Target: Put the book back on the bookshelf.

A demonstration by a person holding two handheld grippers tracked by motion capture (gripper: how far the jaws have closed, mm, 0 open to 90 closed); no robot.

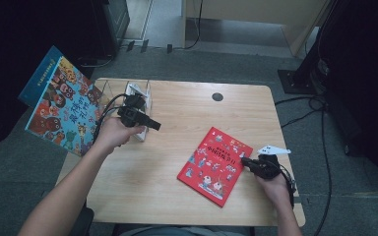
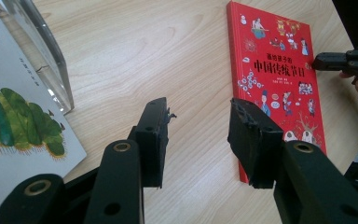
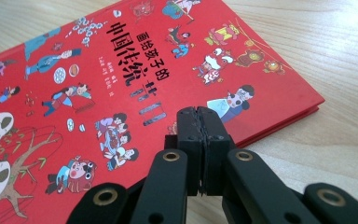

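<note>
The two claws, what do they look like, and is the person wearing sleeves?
Both are black. The left claw has two blocky jaws on arms with brass-ringed pivot holes; black cables trail from it. The right claw has the same black jaws and ringed pivots, and a pale three-cornered plate on top. Both forearms are bare, with no sleeves in view.

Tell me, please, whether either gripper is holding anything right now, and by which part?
Nothing is held. The left gripper is open over bare table; the right gripper is shut, empty, at the red book.
</note>
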